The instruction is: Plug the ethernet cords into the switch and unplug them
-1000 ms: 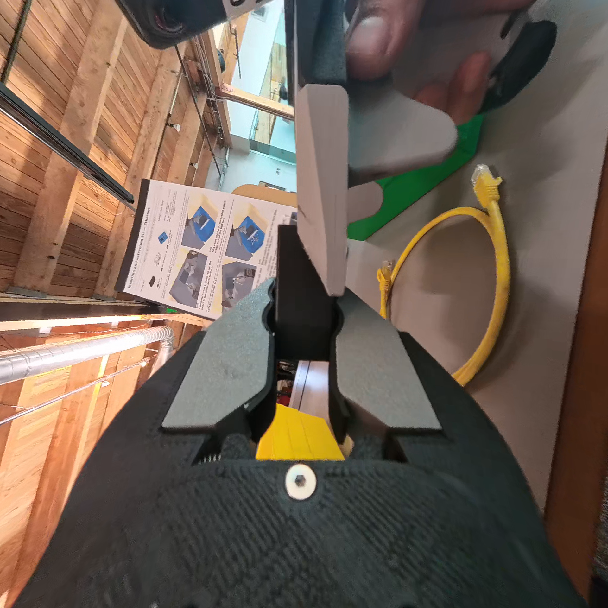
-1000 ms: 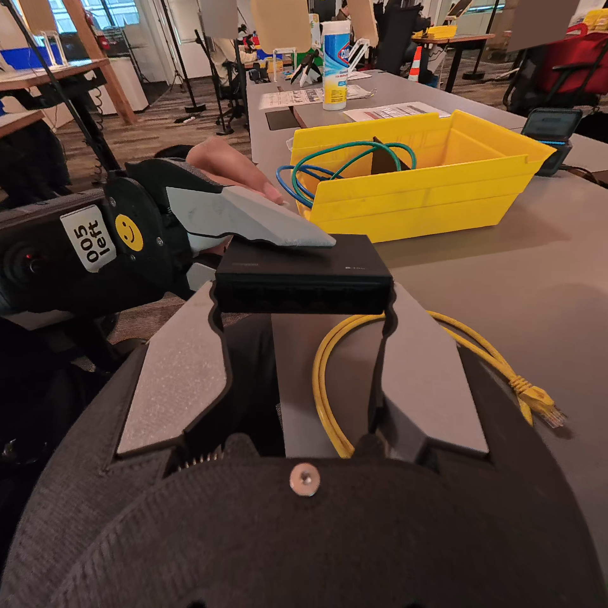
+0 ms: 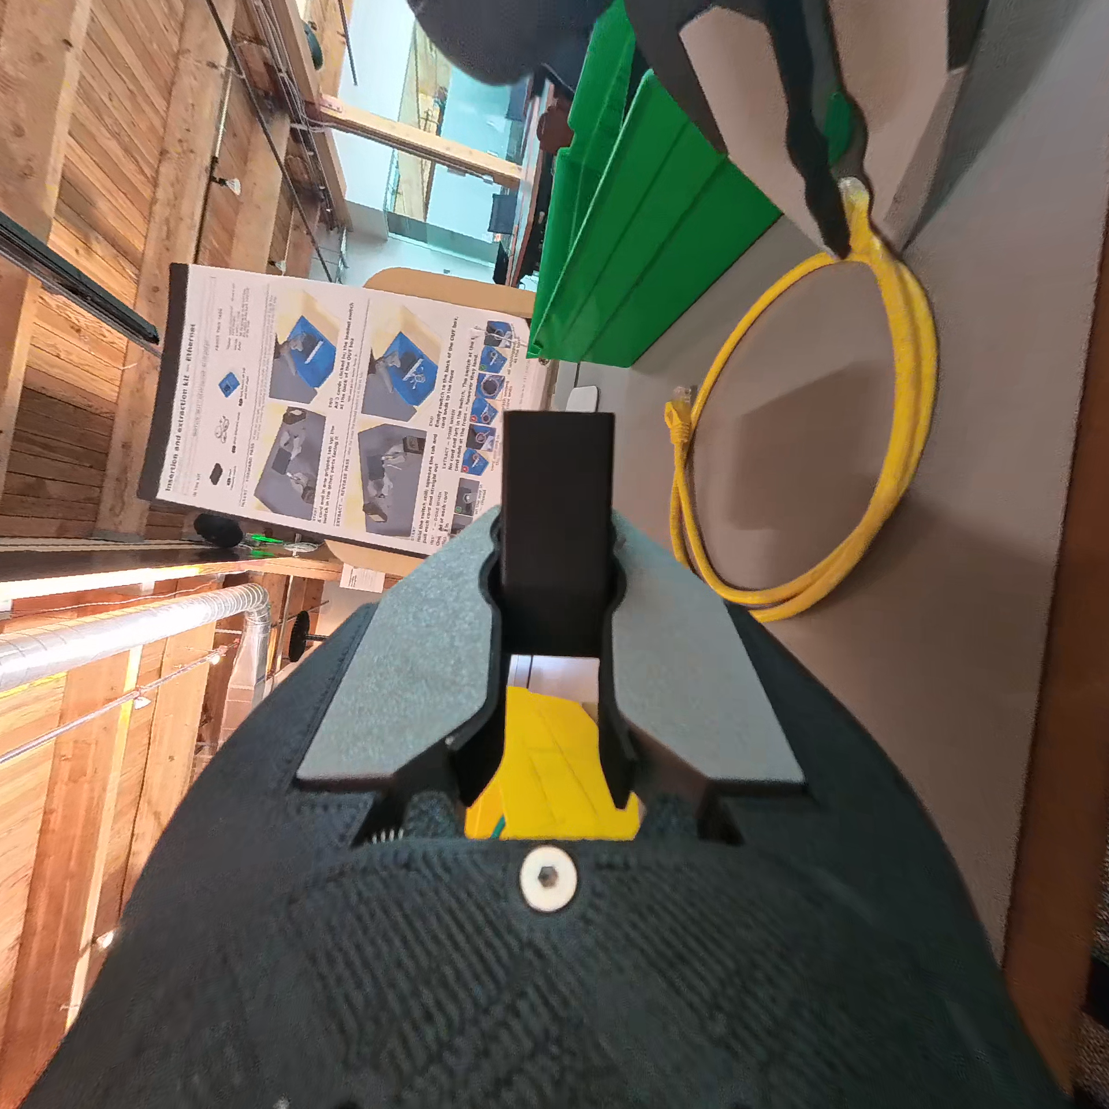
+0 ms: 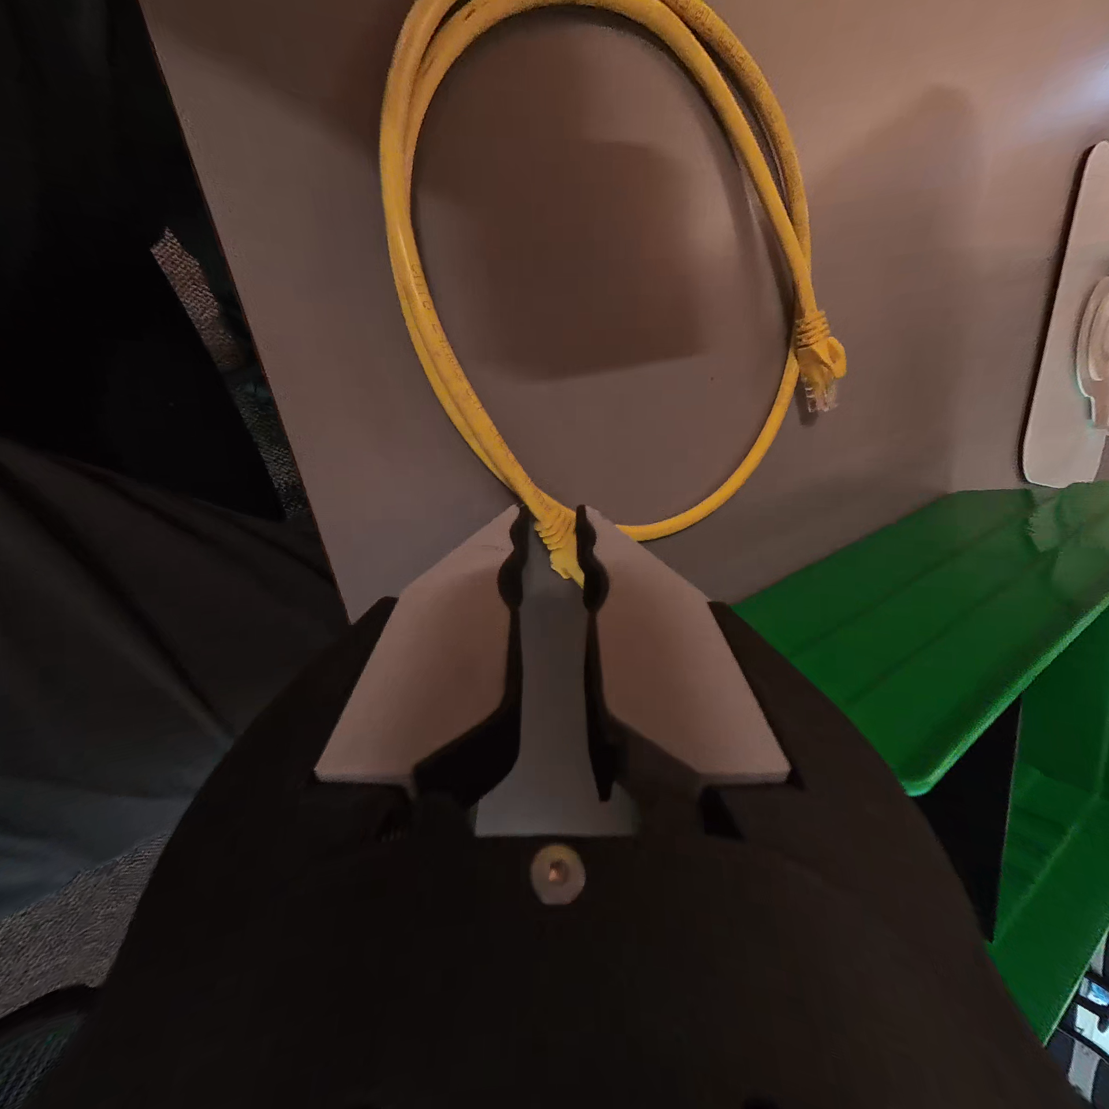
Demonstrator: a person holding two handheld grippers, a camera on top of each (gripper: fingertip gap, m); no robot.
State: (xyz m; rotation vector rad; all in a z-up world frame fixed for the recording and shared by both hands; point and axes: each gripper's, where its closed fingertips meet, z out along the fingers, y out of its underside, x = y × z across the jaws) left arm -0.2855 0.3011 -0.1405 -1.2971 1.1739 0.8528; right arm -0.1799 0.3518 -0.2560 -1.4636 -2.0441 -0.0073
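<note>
Between the fingers of my left tongs [image 3: 555,576] sits the black switch [image 3: 558,516], clamped by its two flat sides and held off the grey worktop [image 3: 990,540]. Its port face is not visible from the left wrist view, and its lower end is hidden behind the finger pads.

On the worktop lies the yellow ethernet cord [image 4: 420,288], coiled in a double loop. One connector end is between the fingers of my right tongs [image 4: 552,540], which are nearly closed around the strain-relief boot; the clear plug tip is hidden behind the right finger in the right wrist view, so I cannot tell whether the fingers press on the boot or only bracket it. The other connector [image 4: 817,366] lies free on the far side of the loop, well apart from both tongs.

A green bin [image 3: 630,240] stands just beside the coil. Part of a yellow bin [image 3: 540,774] shows behind the left fingers, mostly cut off. An instruction sheet [image 3: 312,408] stands beyond the switch. A white object [image 4: 1074,336] at the right edge is cropped and unclear.
</note>
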